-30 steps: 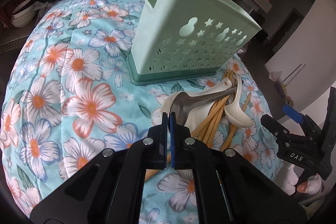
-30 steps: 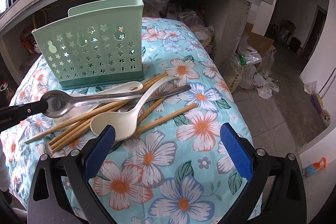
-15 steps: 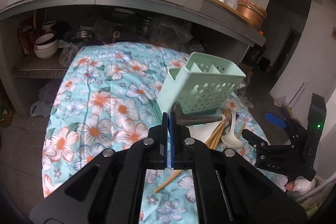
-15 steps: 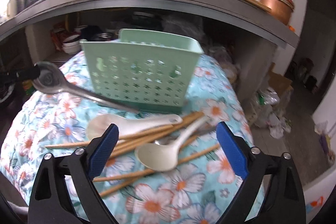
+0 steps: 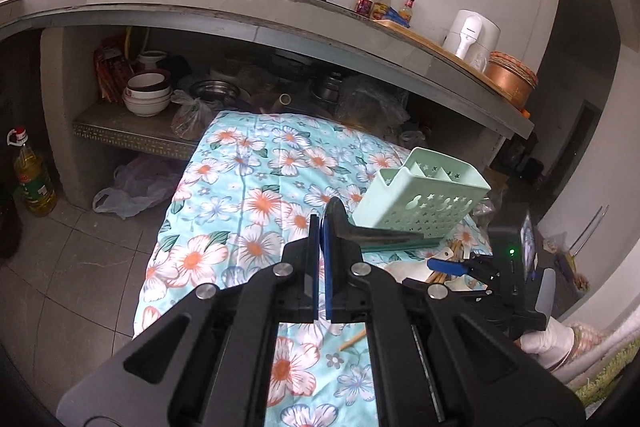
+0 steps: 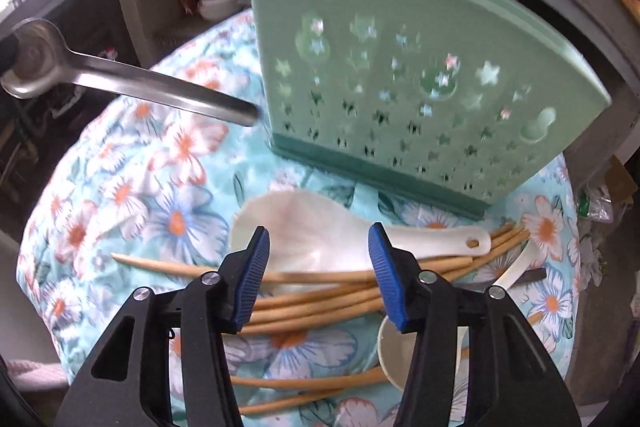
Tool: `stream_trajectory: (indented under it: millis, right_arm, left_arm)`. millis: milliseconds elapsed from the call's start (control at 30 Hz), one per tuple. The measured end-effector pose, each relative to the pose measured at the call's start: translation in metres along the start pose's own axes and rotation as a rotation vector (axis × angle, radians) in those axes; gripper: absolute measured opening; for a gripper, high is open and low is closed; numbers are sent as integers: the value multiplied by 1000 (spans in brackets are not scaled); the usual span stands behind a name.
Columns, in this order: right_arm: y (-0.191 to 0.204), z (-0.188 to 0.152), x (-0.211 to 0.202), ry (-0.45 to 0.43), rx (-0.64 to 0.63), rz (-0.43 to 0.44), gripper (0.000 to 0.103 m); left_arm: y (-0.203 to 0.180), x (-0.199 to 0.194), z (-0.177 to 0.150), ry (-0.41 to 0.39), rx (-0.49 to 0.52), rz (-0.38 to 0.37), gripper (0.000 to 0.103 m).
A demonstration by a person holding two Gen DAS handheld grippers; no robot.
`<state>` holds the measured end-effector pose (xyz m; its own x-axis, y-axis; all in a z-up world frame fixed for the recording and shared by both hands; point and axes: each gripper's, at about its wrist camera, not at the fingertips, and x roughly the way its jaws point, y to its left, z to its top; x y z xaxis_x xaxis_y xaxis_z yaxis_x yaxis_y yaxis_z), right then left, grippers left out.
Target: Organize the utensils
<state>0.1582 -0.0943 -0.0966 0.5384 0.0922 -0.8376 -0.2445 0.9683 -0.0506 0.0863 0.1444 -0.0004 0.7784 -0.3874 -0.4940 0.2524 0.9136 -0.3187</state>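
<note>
The right gripper [image 6: 318,269] points steeply down over the pile of utensils, its fingers [image 6: 252,267] about half apart and closing, with nothing pressed between the pads yet. Directly under and between them lies the white rice paddle [image 6: 316,227]. Its broad blade fills the gap and its handle runs off to the right, crosswise to the fingers. Just nearer than the blade, a bundle of bamboo chopsticks [image 6: 320,301] lies on the same left-right line, passing beneath both fingers. A white ladle [image 6: 400,351] sits by the right finger, partly hidden behind it. This hand is plainly the nearer one to the pile, so the coming grasp likely turns on whether the pads meet the paddle blade or the chopsticks first.

Beyond the fingers stands the green utensil holder [image 6: 420,75] on the floral surface [image 6: 176,203], upright and just past the paddle.

The left gripper [image 5: 322,227] is clamped tight on the bowl end of a metal spoon [image 5: 380,235]. The spoon's handle reaches rightward from those fingers toward the holder's base, its tip beside the lower left corner, not yet inside.
</note>
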Motion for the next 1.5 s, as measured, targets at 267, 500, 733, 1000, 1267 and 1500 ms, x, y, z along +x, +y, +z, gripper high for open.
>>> stream_trajectory:
  millis: [267, 500, 733, 1000, 1267, 1500]
  right_arm:
    - [14, -25, -7, 68, -76, -15, 48]
    - [68, -35, -26, -5, -283, -40, 48]
    - [113, -39, -11, -2, -382, -155, 48]
    - [97, -27, 2, 23, -360, -231, 48]
    - [89, -7, 16, 42, -261, -164, 27]
    - [90, -3, 1, -43, -240, -189, 9]
  left_arm:
    - [14, 2, -5, 0, -41, 20, 1]
    - [28, 4, -6, 3, -73, 44, 1]
    - [41, 8, -4, 11, -86, 54, 1]
    - [49, 9, 1, 6, -82, 54, 1]
    - [52, 7, 4, -5, -75, 56, 1]
    - [44, 5, 15, -26, -46, 53, 2]
